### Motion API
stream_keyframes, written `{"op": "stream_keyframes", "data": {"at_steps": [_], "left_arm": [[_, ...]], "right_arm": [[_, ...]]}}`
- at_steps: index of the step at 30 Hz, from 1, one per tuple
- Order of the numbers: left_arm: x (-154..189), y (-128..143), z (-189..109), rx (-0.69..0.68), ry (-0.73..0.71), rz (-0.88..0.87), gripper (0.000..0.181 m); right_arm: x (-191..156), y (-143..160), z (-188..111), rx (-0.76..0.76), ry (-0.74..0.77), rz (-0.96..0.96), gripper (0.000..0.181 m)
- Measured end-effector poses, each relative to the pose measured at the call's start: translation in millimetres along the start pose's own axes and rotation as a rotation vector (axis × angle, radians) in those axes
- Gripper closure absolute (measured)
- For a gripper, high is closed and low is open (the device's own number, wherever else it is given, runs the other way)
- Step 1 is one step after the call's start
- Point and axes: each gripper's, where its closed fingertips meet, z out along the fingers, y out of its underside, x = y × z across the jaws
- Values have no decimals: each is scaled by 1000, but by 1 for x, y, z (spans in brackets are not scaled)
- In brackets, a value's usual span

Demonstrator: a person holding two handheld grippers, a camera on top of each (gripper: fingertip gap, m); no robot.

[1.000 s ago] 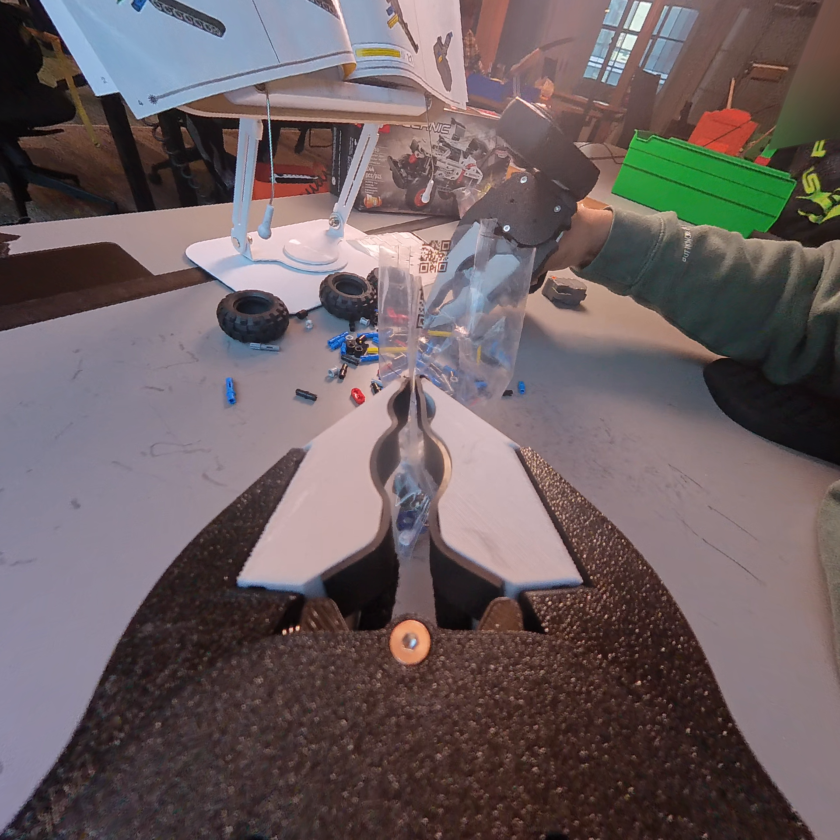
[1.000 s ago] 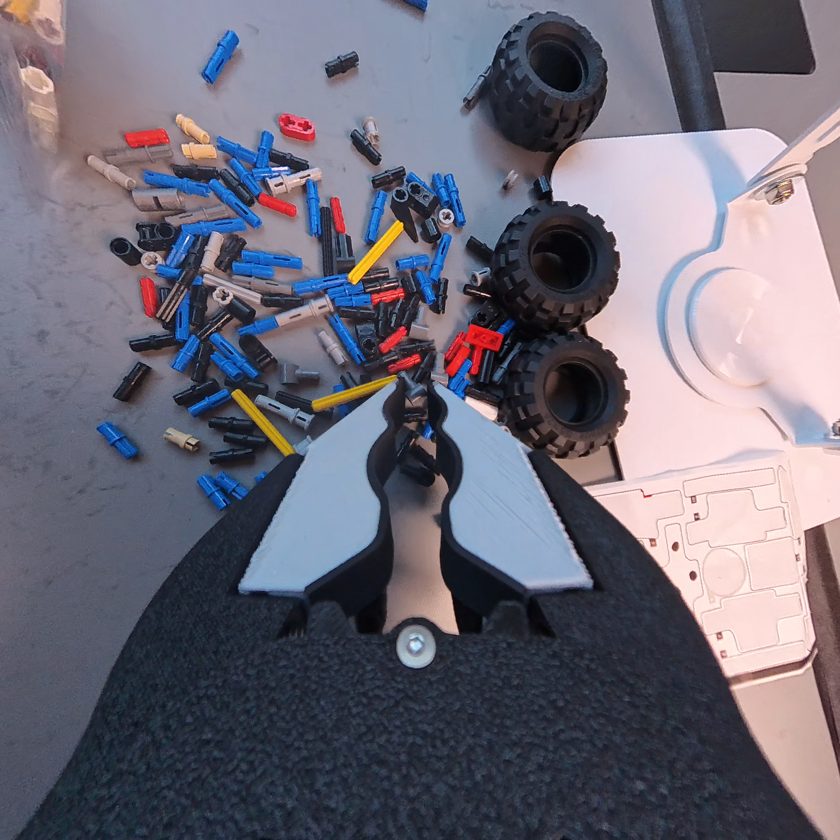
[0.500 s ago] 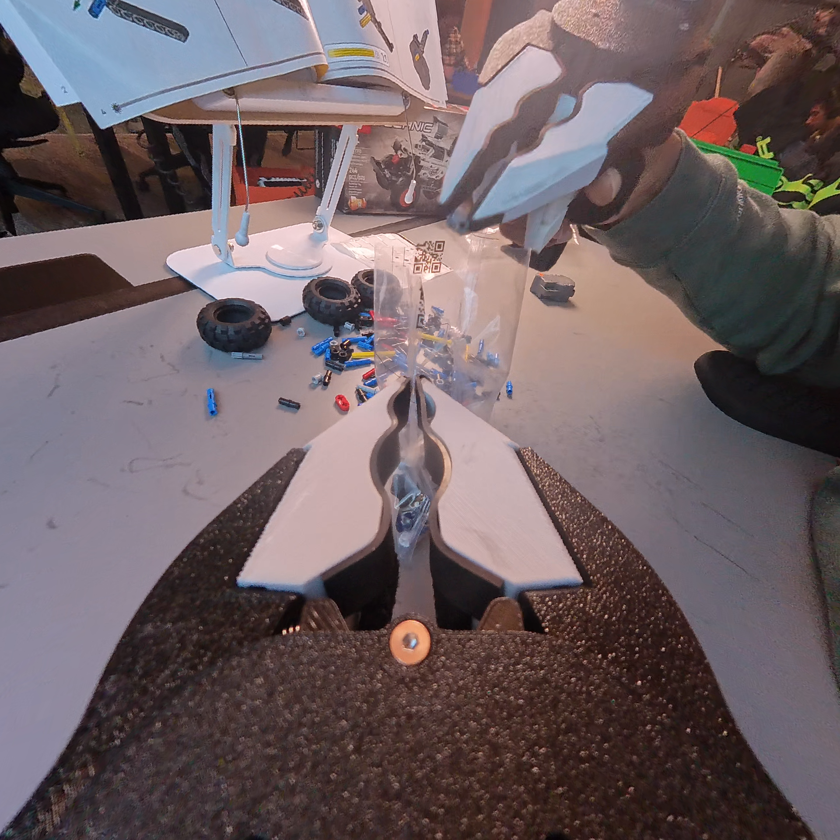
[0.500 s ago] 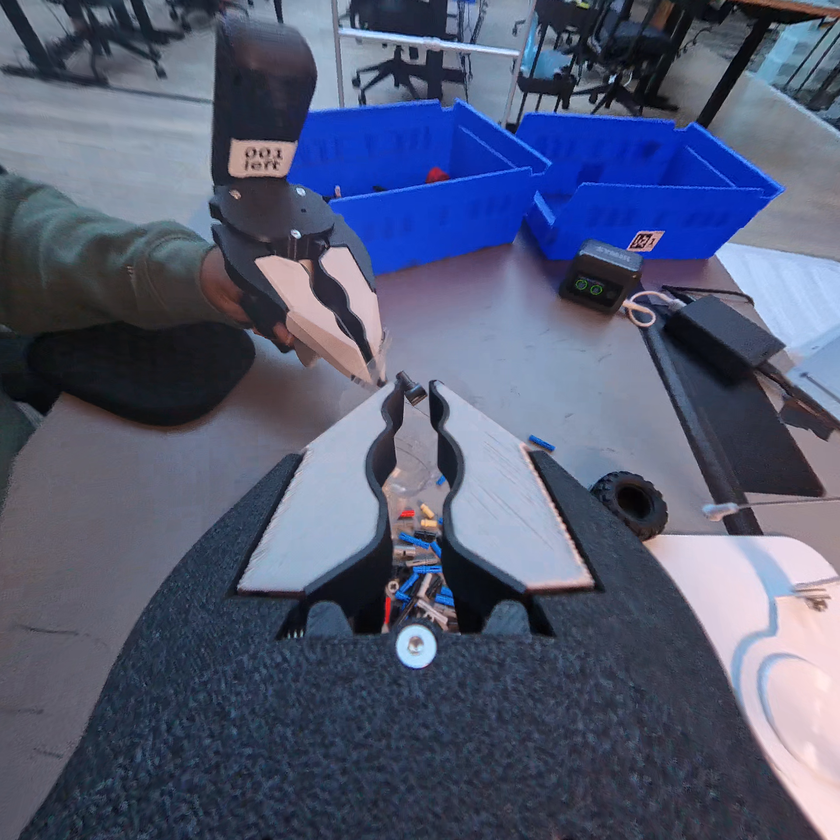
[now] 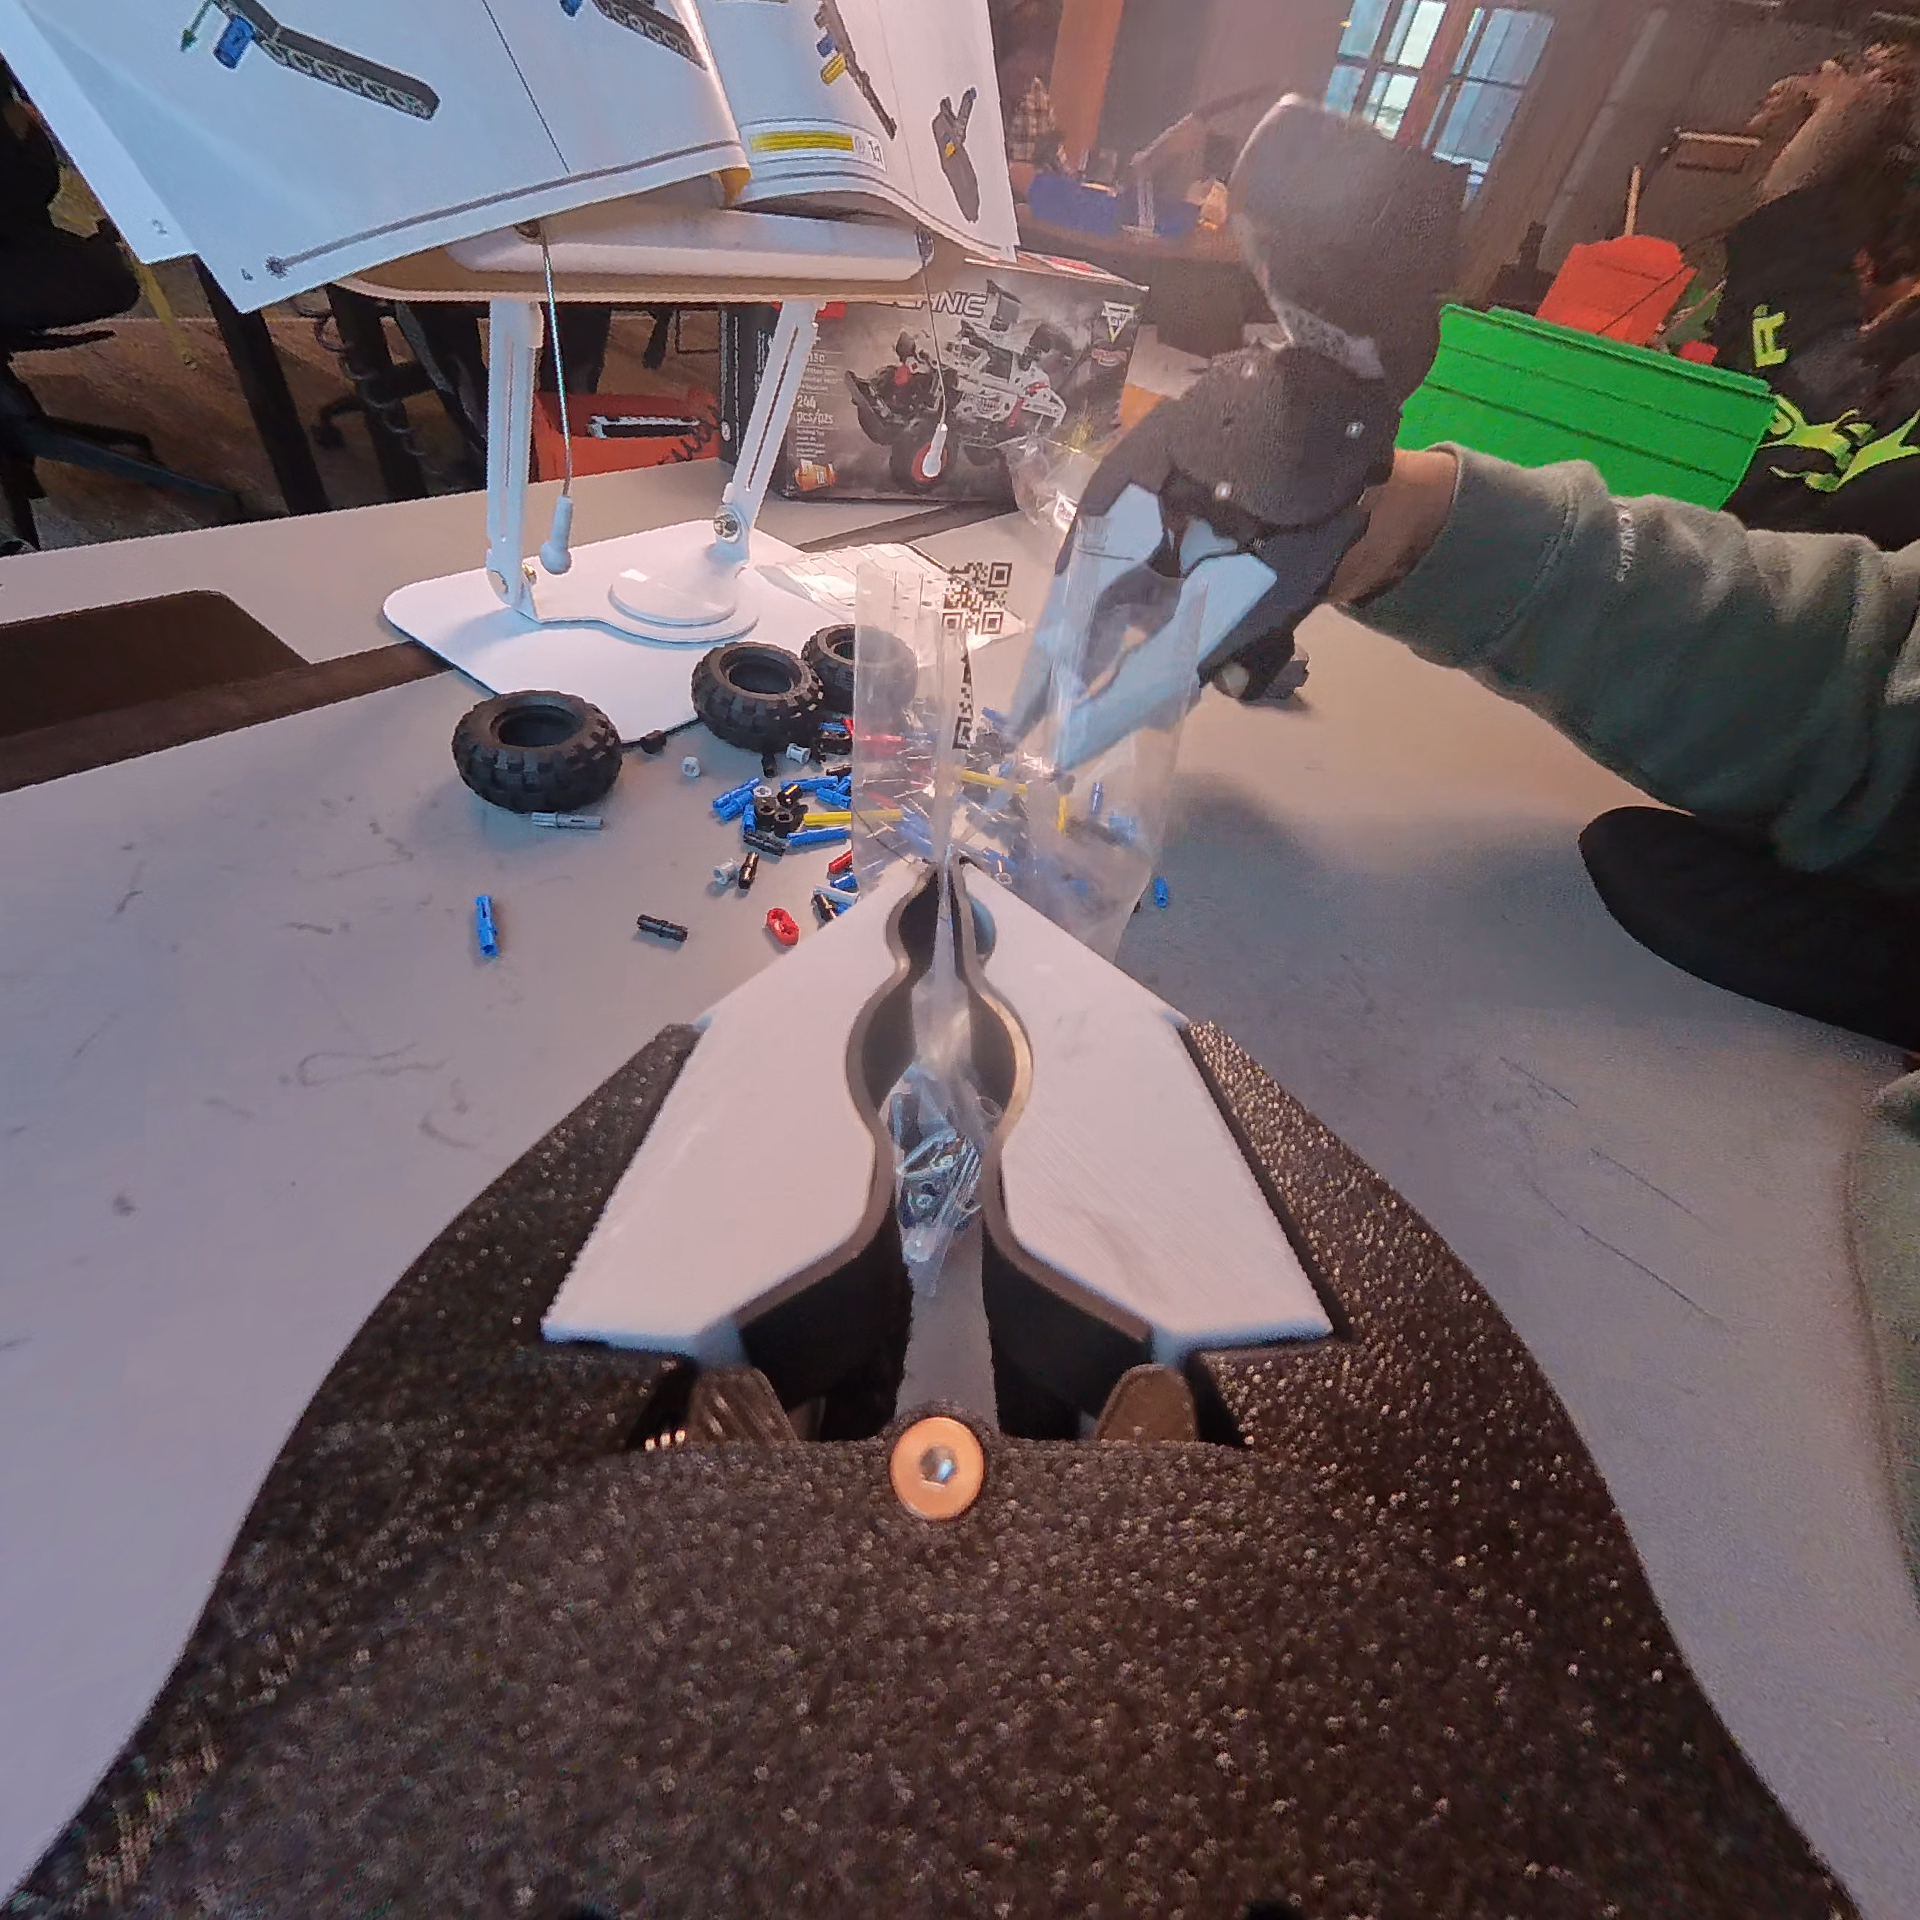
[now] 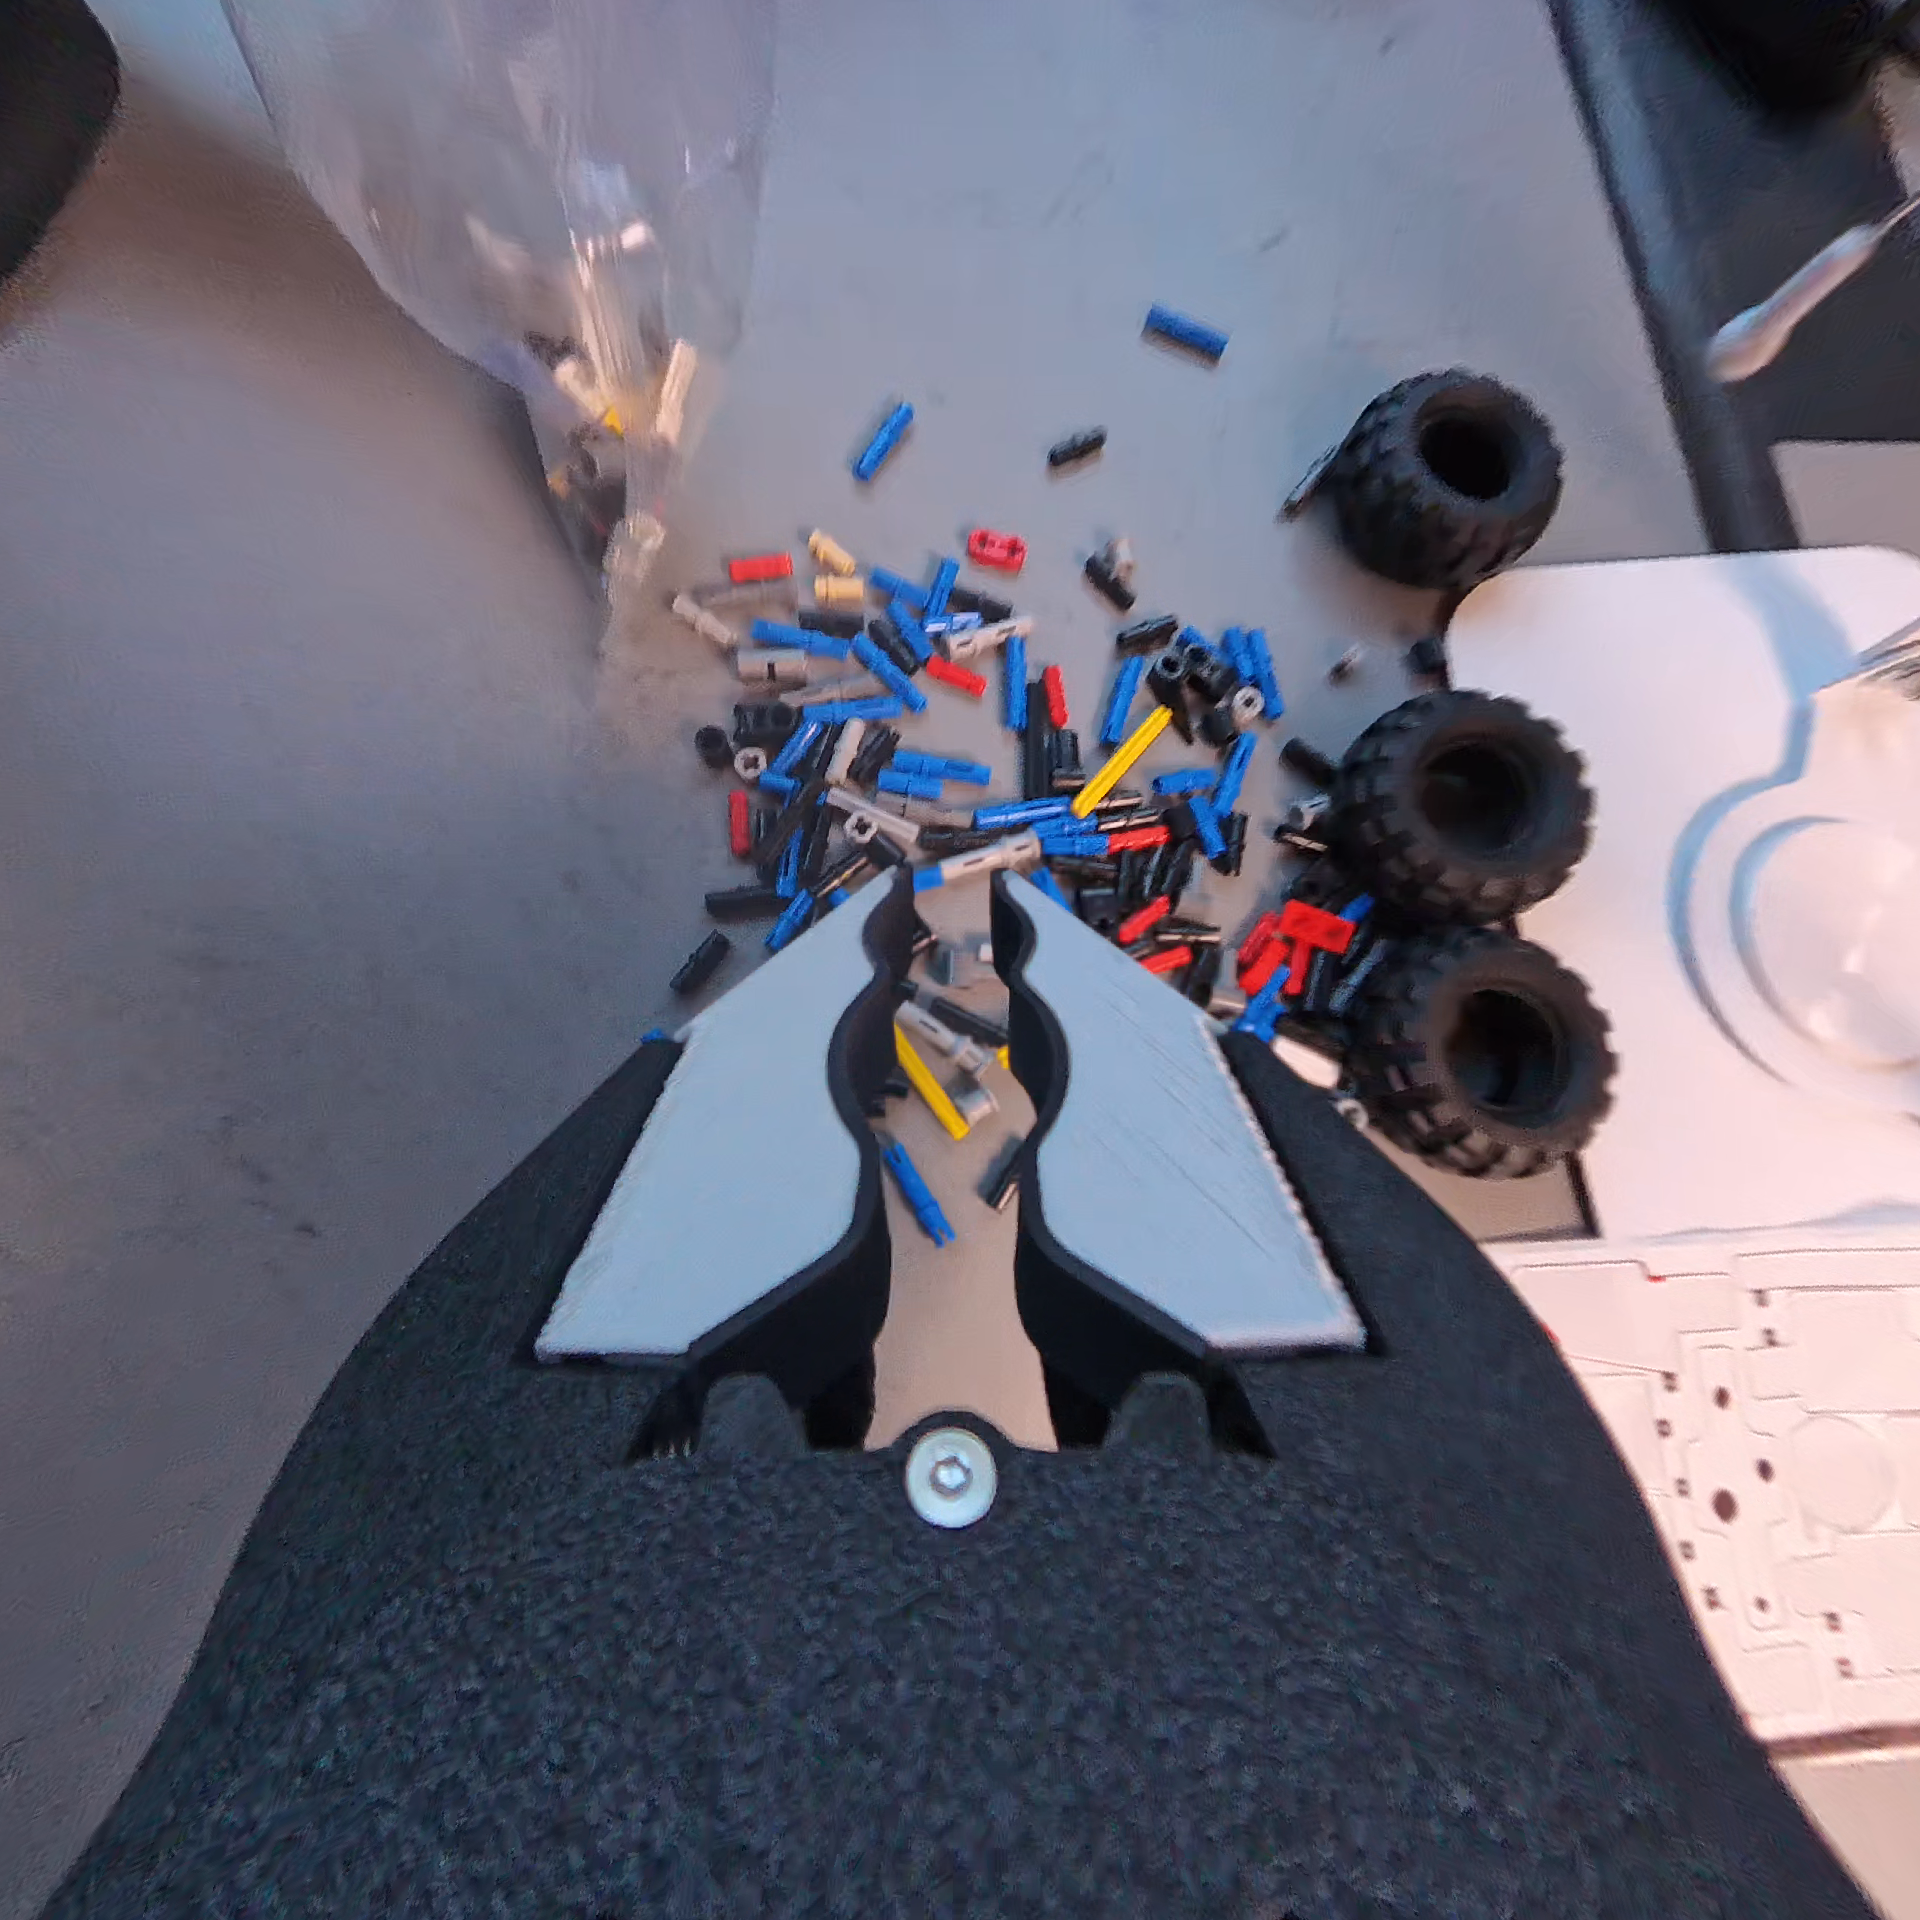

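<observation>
A grey table fills both views. The left gripper, lower centre, stays clenched on a clear plastic bag. The right gripper, slightly parted and empty, has dropped back over the scattered small pins beside three black tyres.

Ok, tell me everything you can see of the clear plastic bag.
The bag is thin, clear, crinkled plastic, held upright above the grey table. The left gripper is shut on its lower part; the bottom end, bunched between the fingers, holds a few small pieces. Its upper part looks nearly empty. The right gripper, slightly open, shows through it over the loose pieces; whether it reaches into the bag or sits behind it is unclear.
</observation>
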Motion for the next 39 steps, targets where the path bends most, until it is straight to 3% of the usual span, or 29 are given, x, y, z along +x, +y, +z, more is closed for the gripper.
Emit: {"op": "stream_keyframes", "data": {"at_steps": [7, 20, 22, 25, 28, 30, 32, 35, 39], "left_arm": [[-1, 0, 0, -1, -10, 1, 180], [-2, 2, 1, -7, -13, 1, 180], [-2, 1, 0, -6, -16, 4, 180], [-1, 1, 1, -5, -13, 4, 180], [0, 1, 1, -6, -8, 6, 180], [1, 1, 1, -5, -6, 11, 180], [2, 0, 1, -3, -5, 12, 180], [2, 0, 1, -3, -5, 10, 180], [1, -1, 0, 3, -8, 11, 180]], "right_arm": [[-6, 21, 21, -67, -57, 16, 166], [-7, 15, 22, -75, -78, -12, 175], [-2, -8, 11, 8, -62, -1, 175], [3, -72, -19, 212, -31, -20, 175], [-14, -137, -43, 386, -84, -53, 175], [-32, -167, -44, 439, -150, -70, 174], [-50, -178, -30, 402, -216, -93, 174], [-51, -166, 0, 282, -189, -145, 169], [-42, -171, -12, 381, -235, -23, 164]]}}
